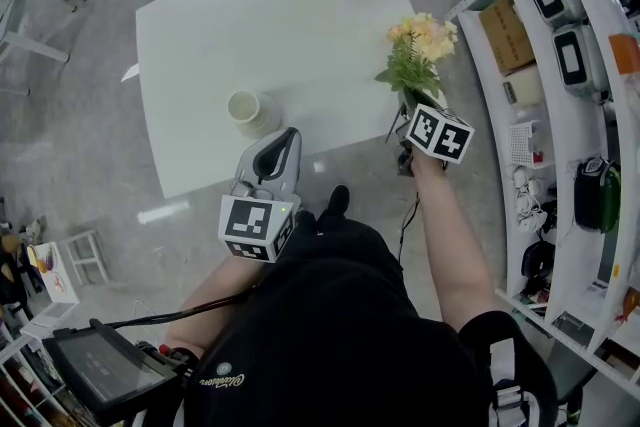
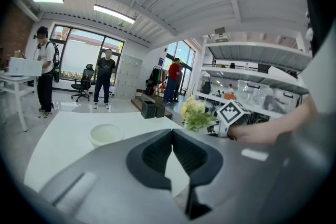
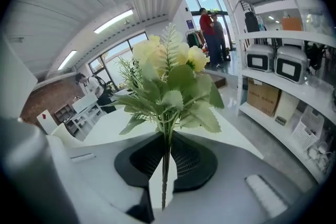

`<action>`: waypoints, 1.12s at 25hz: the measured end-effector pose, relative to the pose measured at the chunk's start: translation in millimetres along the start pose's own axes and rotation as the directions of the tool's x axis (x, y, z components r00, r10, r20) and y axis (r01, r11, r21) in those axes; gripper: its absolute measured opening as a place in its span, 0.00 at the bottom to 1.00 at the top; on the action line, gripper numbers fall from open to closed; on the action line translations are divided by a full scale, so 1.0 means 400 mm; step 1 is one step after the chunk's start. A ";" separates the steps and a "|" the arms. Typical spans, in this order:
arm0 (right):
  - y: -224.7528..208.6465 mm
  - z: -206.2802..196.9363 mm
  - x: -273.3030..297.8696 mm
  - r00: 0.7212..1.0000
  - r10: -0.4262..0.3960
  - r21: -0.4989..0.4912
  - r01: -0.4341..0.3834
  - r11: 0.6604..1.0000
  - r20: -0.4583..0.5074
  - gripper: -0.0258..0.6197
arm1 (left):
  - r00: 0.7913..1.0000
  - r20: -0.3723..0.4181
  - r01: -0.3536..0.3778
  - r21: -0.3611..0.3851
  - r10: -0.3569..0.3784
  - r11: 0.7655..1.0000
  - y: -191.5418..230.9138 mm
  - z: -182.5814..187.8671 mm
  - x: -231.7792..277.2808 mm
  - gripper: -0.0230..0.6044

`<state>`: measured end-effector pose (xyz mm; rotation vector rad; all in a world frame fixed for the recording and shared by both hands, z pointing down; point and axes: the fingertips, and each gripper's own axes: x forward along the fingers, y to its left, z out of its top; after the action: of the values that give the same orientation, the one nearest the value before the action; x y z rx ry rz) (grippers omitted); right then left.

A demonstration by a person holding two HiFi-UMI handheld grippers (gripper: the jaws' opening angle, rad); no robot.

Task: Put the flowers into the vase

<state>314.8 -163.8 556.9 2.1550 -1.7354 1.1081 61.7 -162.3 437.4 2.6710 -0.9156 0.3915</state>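
Right gripper [image 3: 165, 165] was clamped on the thin green stems of the flowers [image 3: 168, 81], low down, with pale yellow blooms and leaves standing upright just beyond its jaws. The white vase [image 1: 245, 110] stood on the white table [image 1: 250, 25], well off to this gripper's left and just ahead of the left gripper [image 2: 173, 152], whose jaws were closed on nothing. The bunch looked light and top-heavy, with stiff, slim stems likely to swivel between the pads. Holding the bundled stems firmly, leaving their ends free, seemed best.
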 end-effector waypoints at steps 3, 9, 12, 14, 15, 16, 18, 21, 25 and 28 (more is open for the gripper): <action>0.047 0.075 -0.069 0.987 0.043 -0.033 -0.039 0.999 0.153 0.10 | 1.000 0.012 -0.006 0.001 0.006 1.000 -0.002 0.006 -0.007 0.05; 0.138 0.143 -0.249 0.905 0.135 -0.170 -0.071 0.983 0.404 0.10 | 0.999 0.040 -0.026 0.008 0.026 1.000 -0.004 0.030 -0.024 0.05; 0.165 0.136 -0.292 0.890 0.167 -0.200 -0.088 0.976 0.424 0.10 | 0.997 0.061 -0.040 0.006 0.039 0.999 -0.002 0.046 -0.031 0.05; 0.179 0.127 -0.311 0.887 0.178 -0.221 -0.089 0.971 0.426 0.10 | 0.996 0.073 -0.047 0.010 0.046 0.999 -0.002 0.055 -0.038 0.05; 0.184 0.123 -0.318 0.886 0.183 -0.235 -0.087 0.968 0.426 0.10 | 0.996 0.078 -0.050 0.012 0.049 0.999 -0.003 0.059 -0.042 0.05; 0.190 0.120 -0.323 0.885 0.189 -0.246 -0.087 0.965 0.426 0.10 | 0.995 0.082 -0.054 0.013 0.053 0.998 -0.004 0.063 -0.045 0.05; 0.199 0.119 -0.329 0.883 0.204 -0.256 -0.100 0.962 0.423 0.10 | 0.994 0.090 -0.064 0.014 0.062 0.998 -0.005 0.068 -0.052 0.05; 0.212 0.127 -0.331 0.877 0.228 -0.266 -0.120 0.957 0.423 0.10 | 0.991 0.099 -0.090 0.009 0.088 0.996 -0.002 0.071 -0.068 0.05; 0.245 0.145 -0.326 0.862 0.280 -0.293 -0.163 0.942 0.422 0.10 | 0.984 0.111 -0.141 -0.003 0.140 0.990 0.012 0.069 -0.098 0.05; 0.306 0.146 -0.318 0.847 0.349 -0.331 -0.222 0.917 0.401 0.10 | 0.974 0.118 -0.194 -0.021 0.195 0.981 0.028 0.060 -0.135 0.05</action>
<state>224.2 -135.3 396.9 2.1365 -2.3150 0.3715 17.5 -149.5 398.7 2.6276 -1.2176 0.2700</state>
